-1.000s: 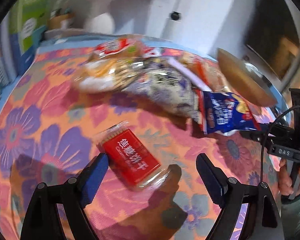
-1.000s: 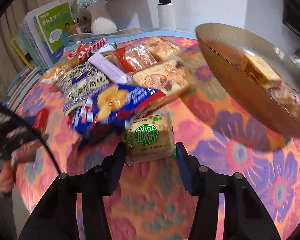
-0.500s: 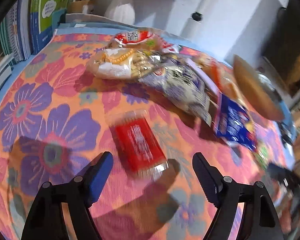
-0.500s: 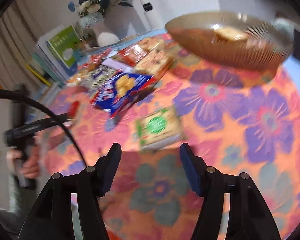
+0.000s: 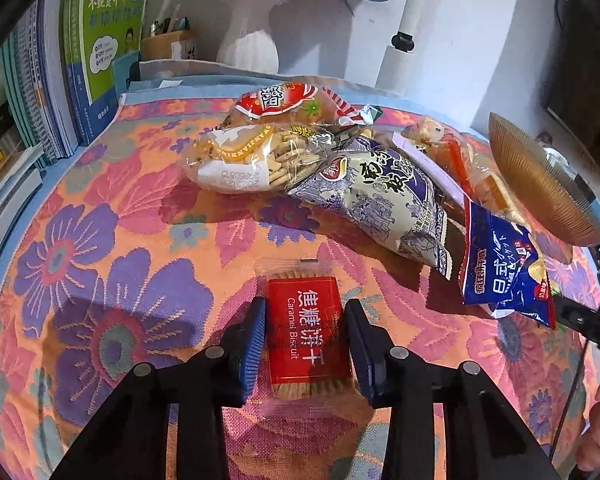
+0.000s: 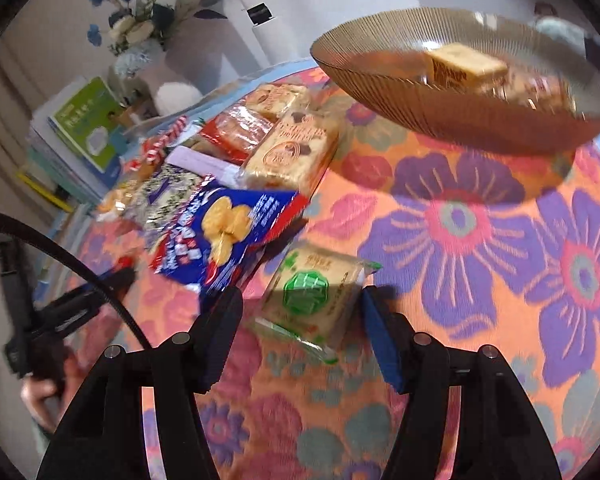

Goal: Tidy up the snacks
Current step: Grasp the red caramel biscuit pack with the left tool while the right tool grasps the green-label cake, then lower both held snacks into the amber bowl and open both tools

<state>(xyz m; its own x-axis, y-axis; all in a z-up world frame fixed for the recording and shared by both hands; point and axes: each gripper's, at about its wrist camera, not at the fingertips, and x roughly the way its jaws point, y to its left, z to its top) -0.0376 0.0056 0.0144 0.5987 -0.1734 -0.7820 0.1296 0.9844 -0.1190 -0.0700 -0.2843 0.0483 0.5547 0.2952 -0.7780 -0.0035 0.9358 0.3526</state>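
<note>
Left gripper [image 5: 306, 344] pinches the red caramel biscuit pack [image 5: 307, 338] on the floral cloth [image 5: 112, 264]; right gripper [image 6: 302, 330] spread wide around the green-label pack [image 6: 314, 296], seemingly untouched, bowl [image 6: 460, 120] far right

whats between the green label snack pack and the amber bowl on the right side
In the right wrist view, only bare floral tablecloth lies between the green-label pack and the amber bowl.
</note>
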